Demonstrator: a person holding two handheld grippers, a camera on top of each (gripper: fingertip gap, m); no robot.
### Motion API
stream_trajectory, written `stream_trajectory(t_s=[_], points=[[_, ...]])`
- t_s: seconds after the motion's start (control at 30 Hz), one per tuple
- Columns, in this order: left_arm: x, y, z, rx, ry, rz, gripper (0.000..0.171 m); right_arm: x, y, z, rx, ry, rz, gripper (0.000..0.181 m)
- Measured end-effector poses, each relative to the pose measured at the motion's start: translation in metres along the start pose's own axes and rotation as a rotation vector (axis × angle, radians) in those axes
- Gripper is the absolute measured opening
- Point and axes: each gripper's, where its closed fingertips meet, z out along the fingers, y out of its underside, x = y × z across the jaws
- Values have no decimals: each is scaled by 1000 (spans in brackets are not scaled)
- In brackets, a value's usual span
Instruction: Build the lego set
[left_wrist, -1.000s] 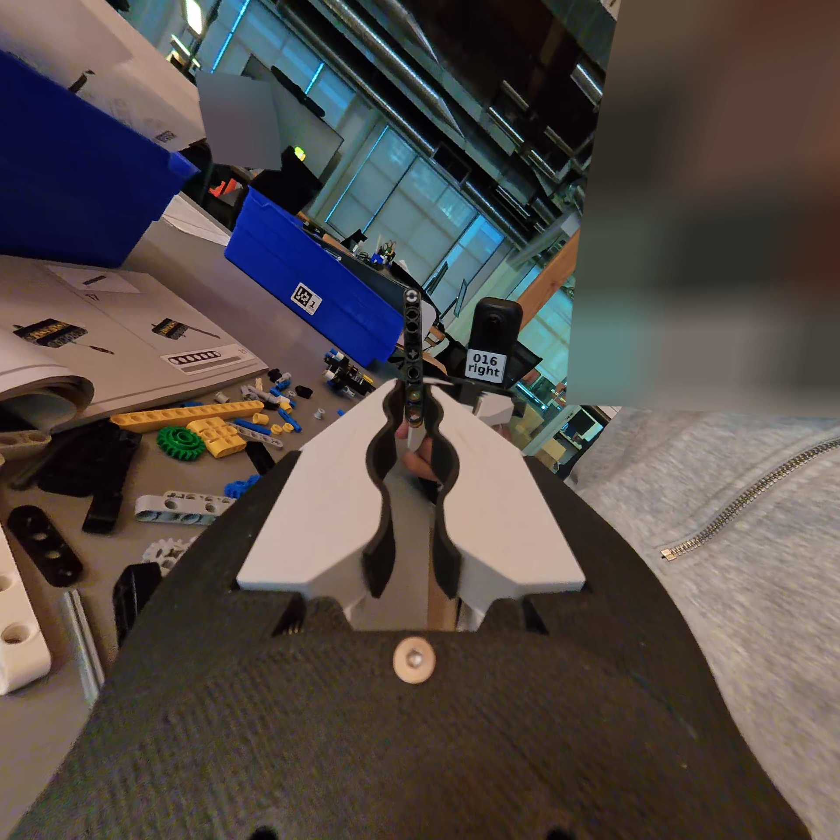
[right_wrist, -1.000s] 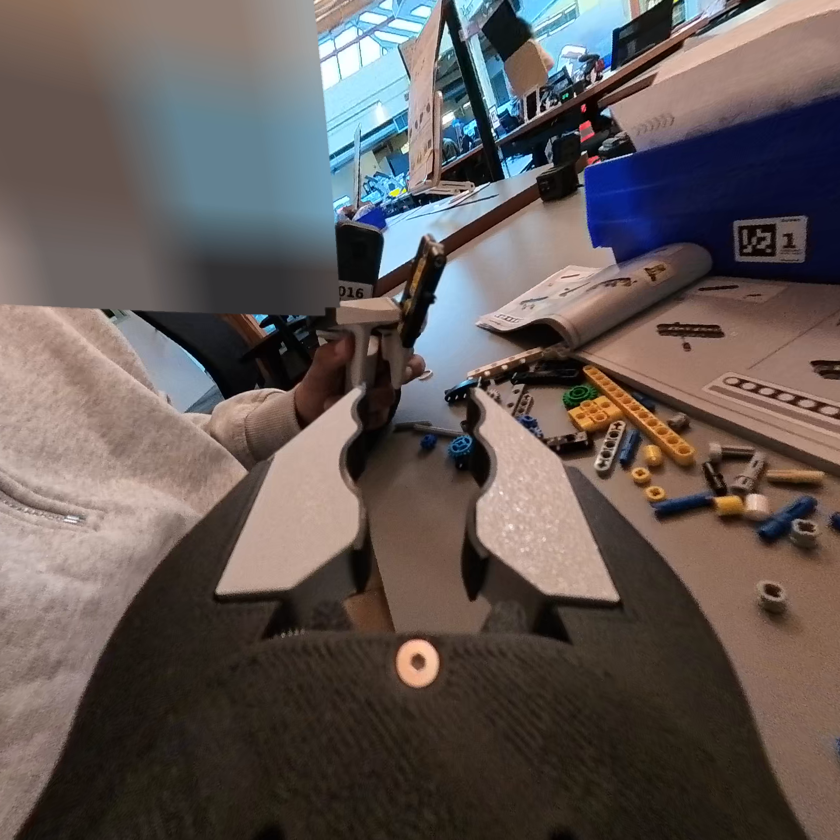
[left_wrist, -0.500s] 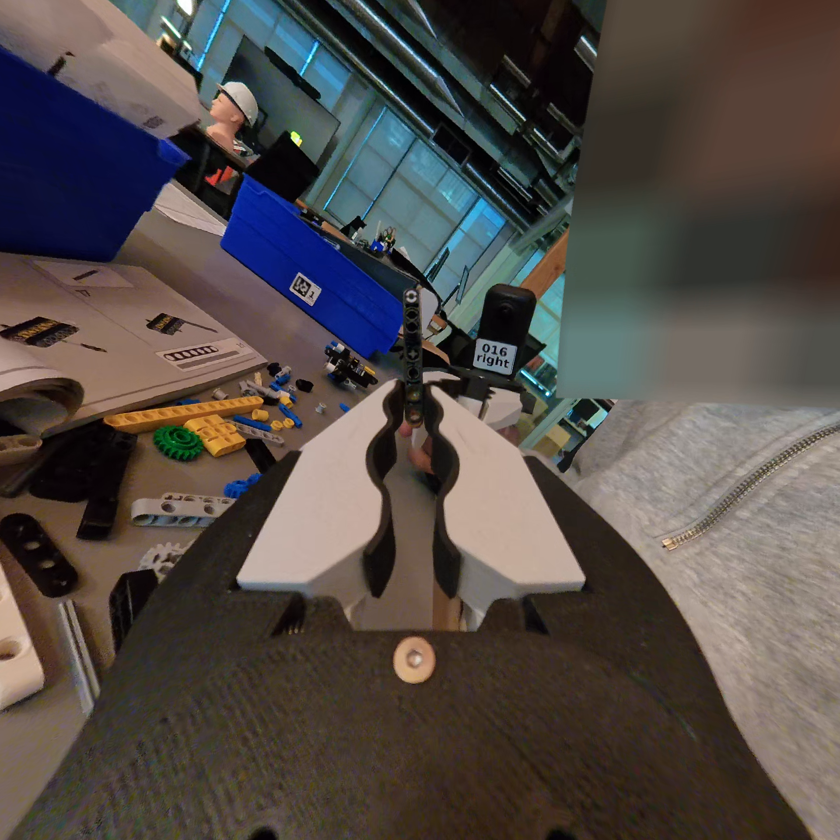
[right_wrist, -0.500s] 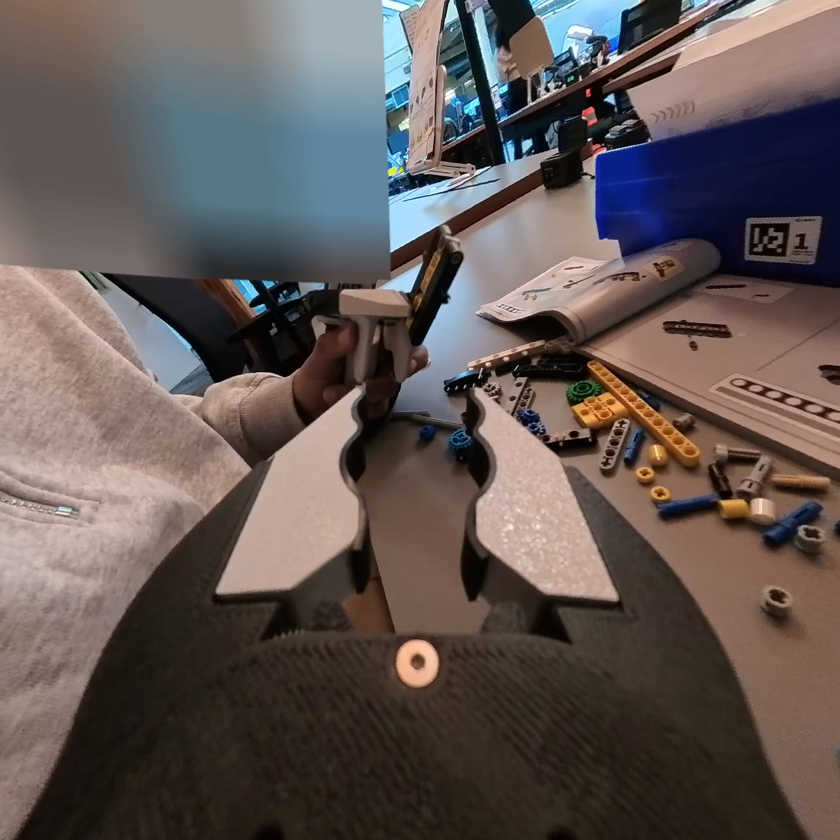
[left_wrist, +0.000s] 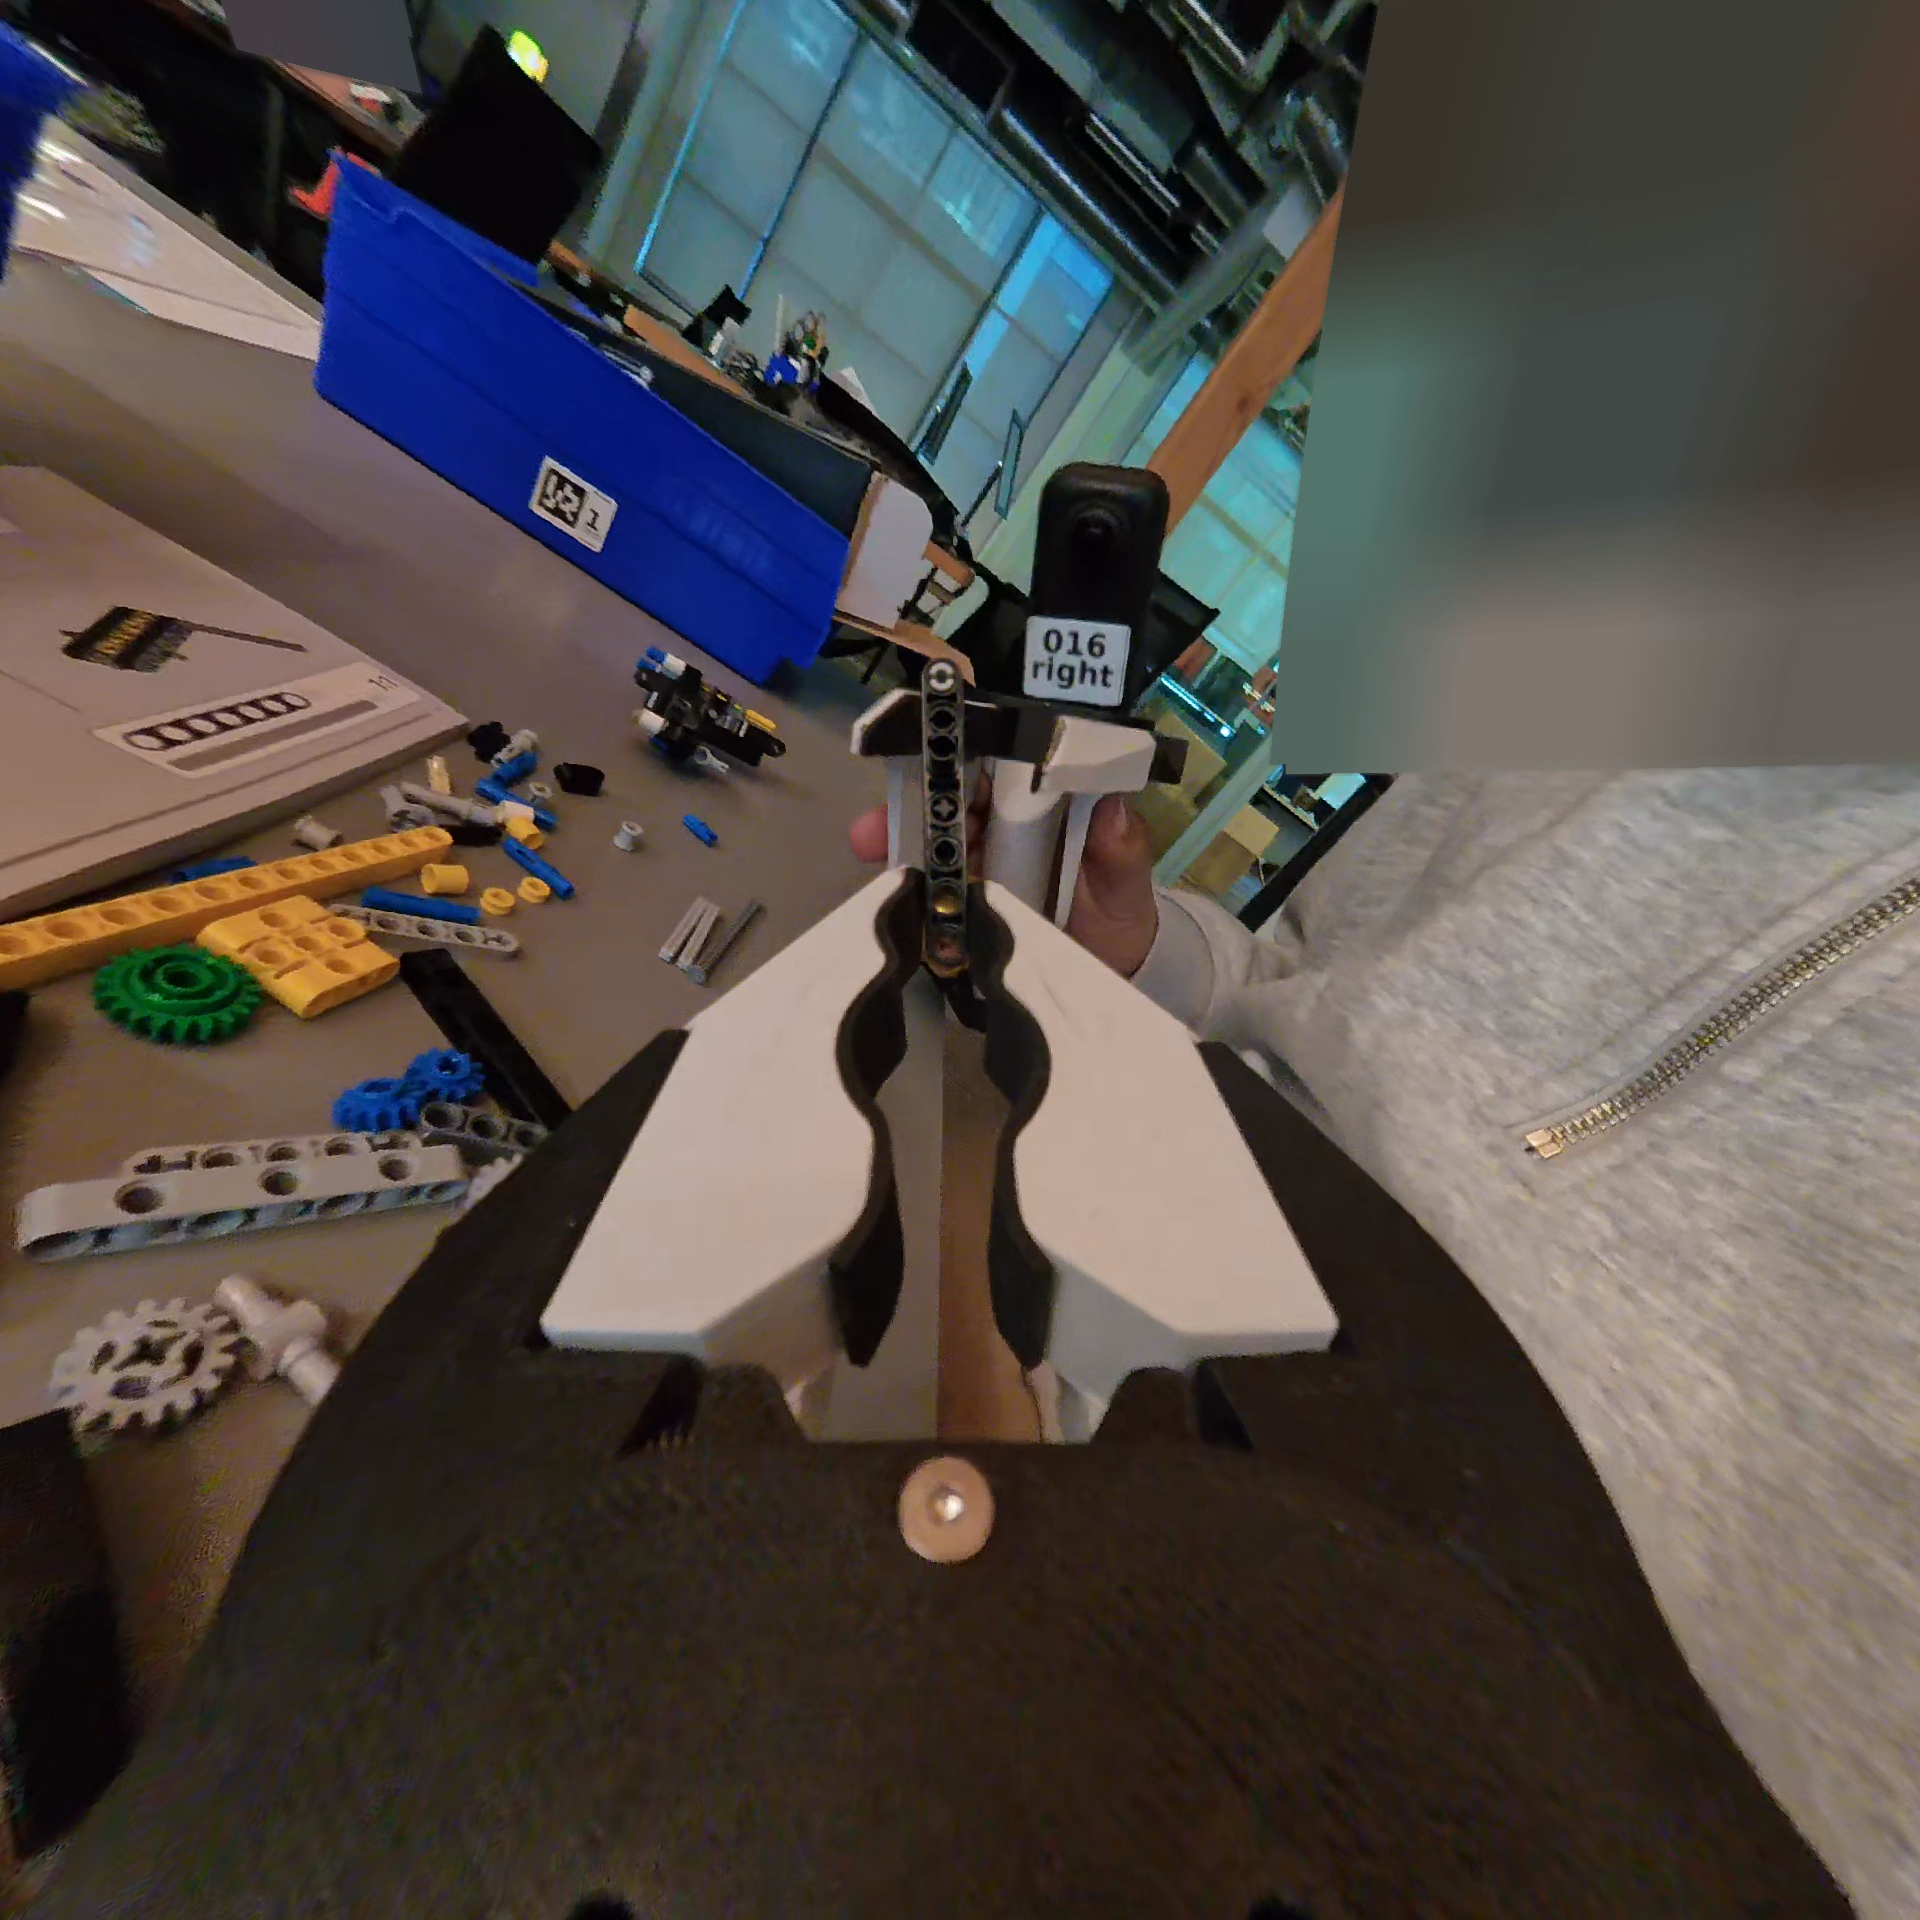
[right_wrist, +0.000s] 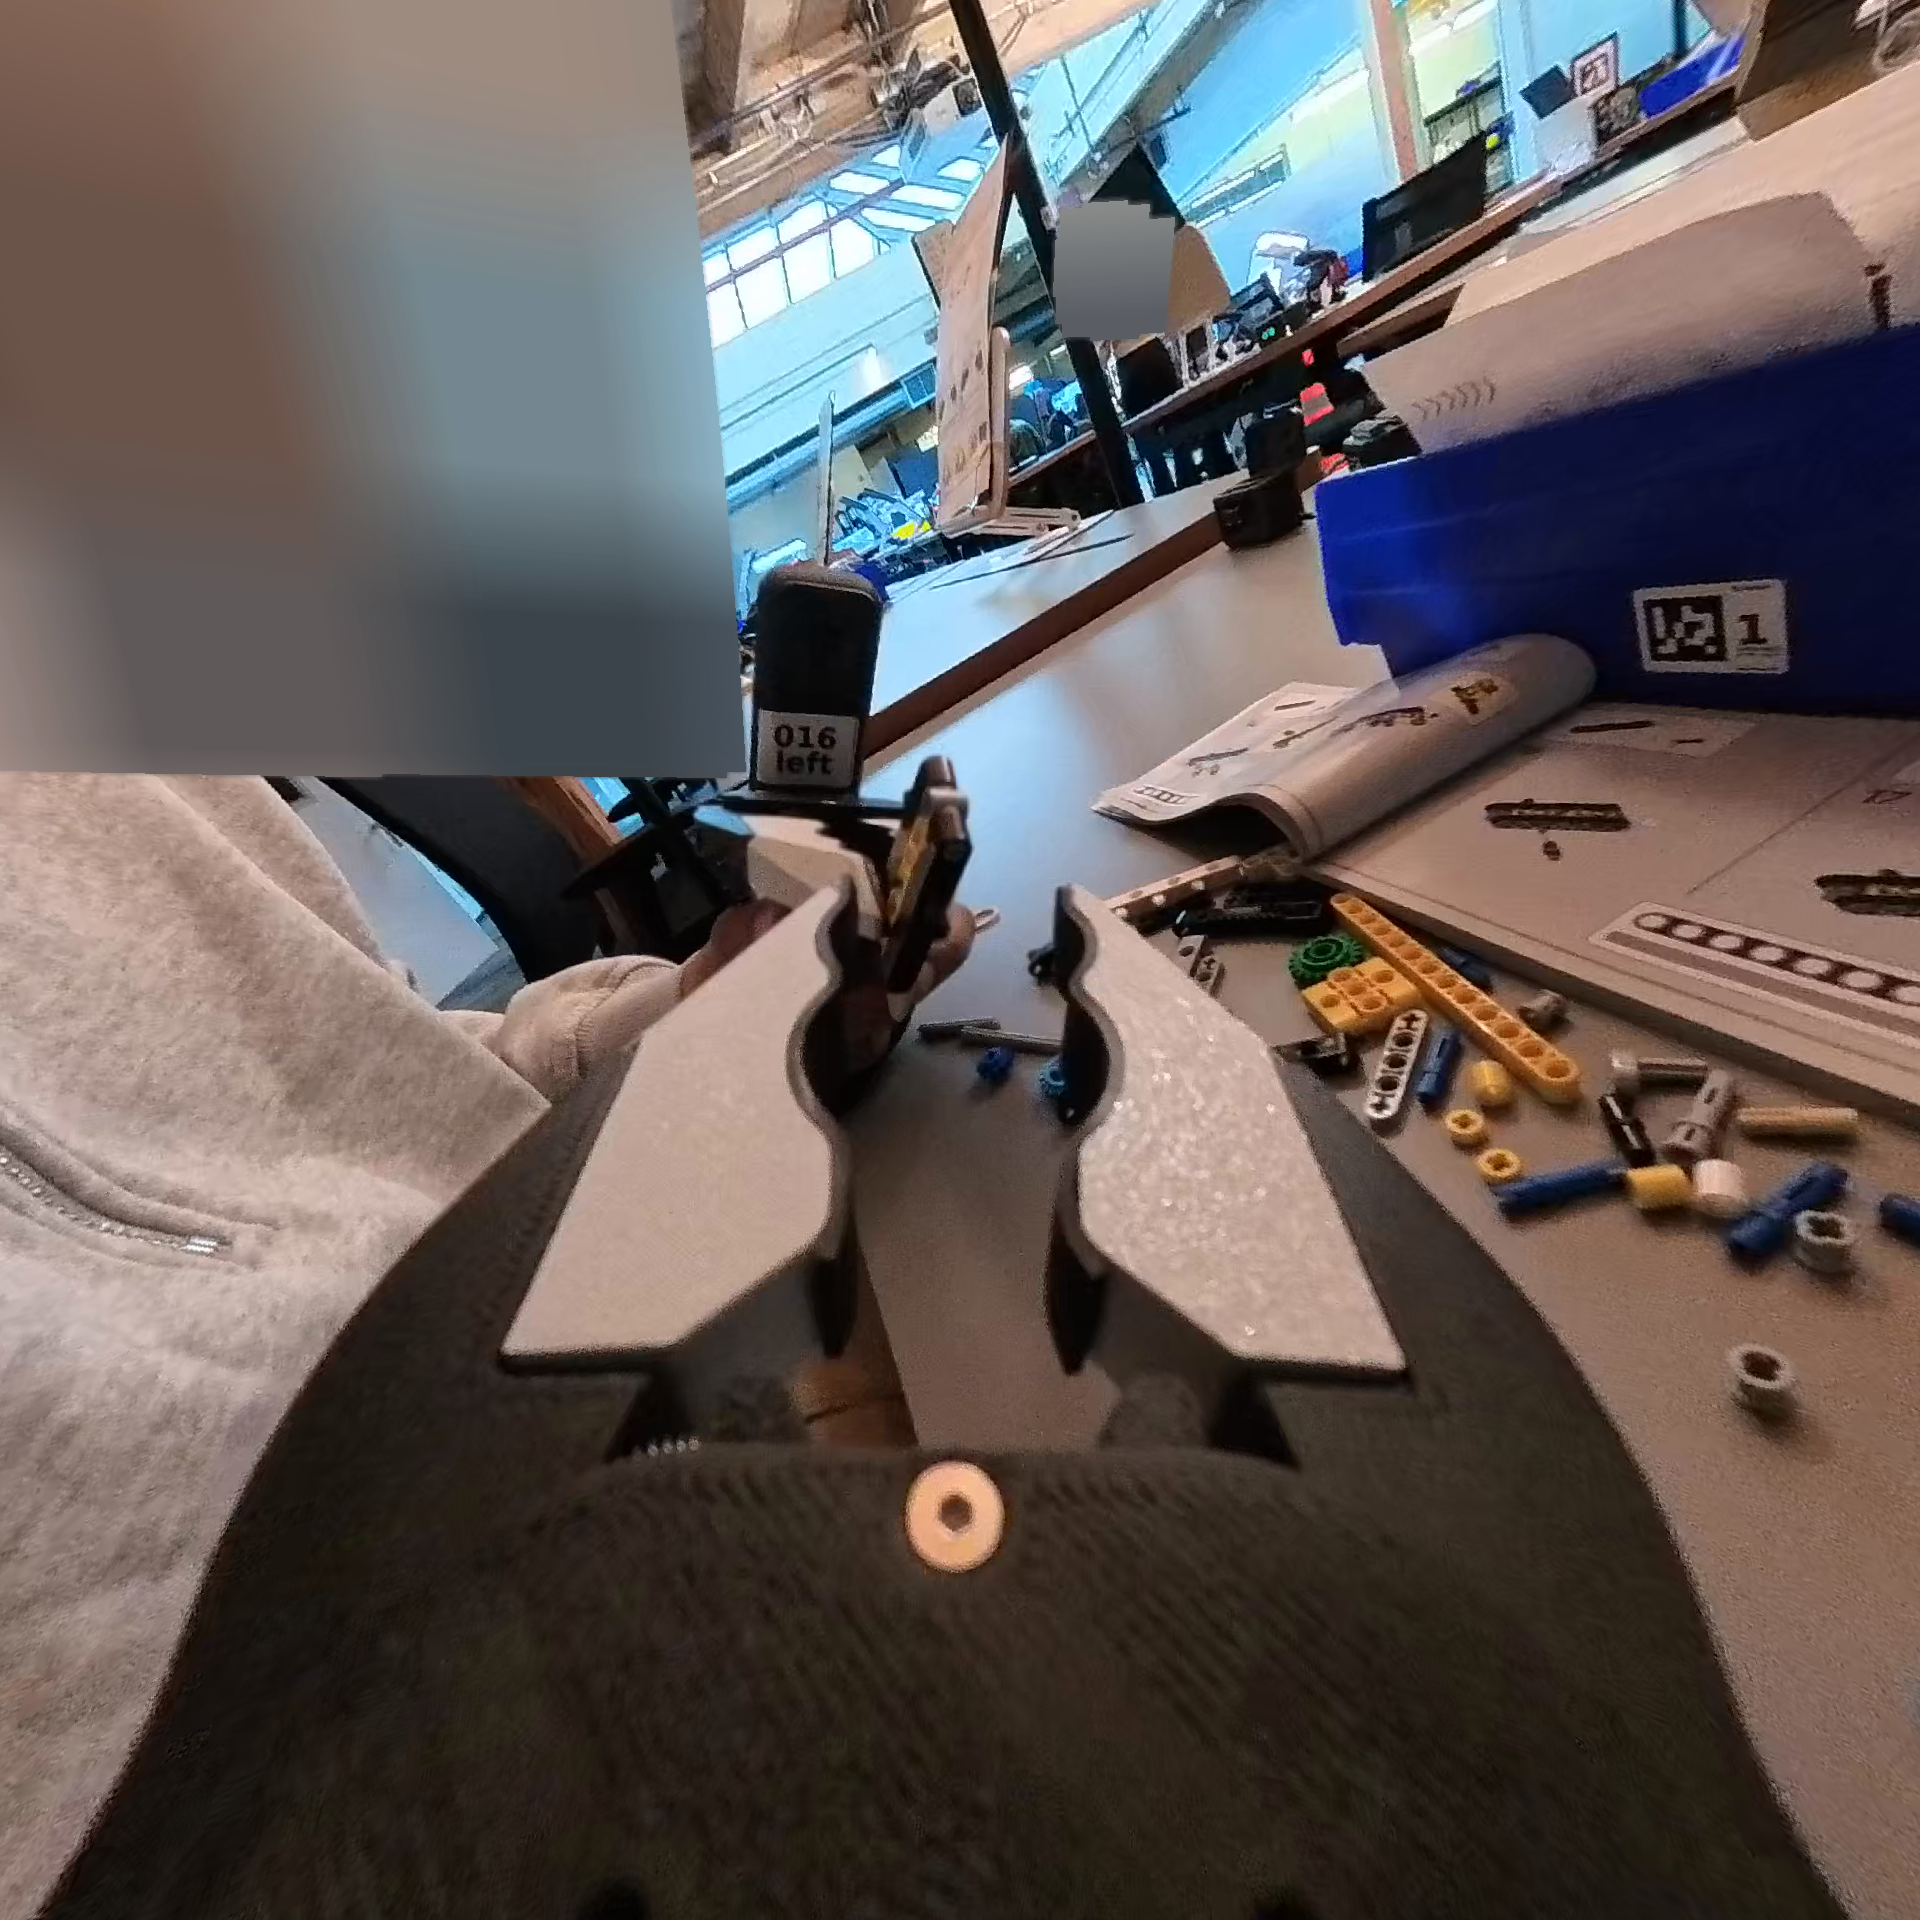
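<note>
1. Right gripper (right_wrist: 956, 925), lower centre of the frame: jaws apart, nothing between them.
2. Left gripper (right_wrist: 883, 883), centre left: clamps a black-and-yellow lego assembly (right_wrist: 920, 868).
3. Yellow beam (right_wrist: 1455, 997), green gear (right_wrist: 1325, 958) and small loose pieces, centre right, on the grey table (right_wrist: 1143, 592).
4. Instruction booklet (right_wrist: 1662, 831) and blue bin (right_wrist: 1621, 540), upper right.

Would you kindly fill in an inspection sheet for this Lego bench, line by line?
Surface: grey table, bare toward the near edge.
Job's things: black beam assembly clamped upright; instruction booklet open; yellow beam, green gear, grey beam.
Clutter: small blue, yellow and grey pins scattered; blue bin.
Grippers: left gripper shut on the assembly; right gripper open, empty, facing it.
Cables: nothing seen.
Surroundings: workshop hall, windows, other benches; a person's grey sleeve.
</note>
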Motion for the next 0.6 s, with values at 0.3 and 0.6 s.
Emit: stream_trajectory(t_s=[0.3,0.6], points=[[10,10,7,-58,50,-5,7,-8,0,2,3,-54,44,30],[11,14,9,-75,56,-10,7,-9,6,8,-28,-67,75,24]])
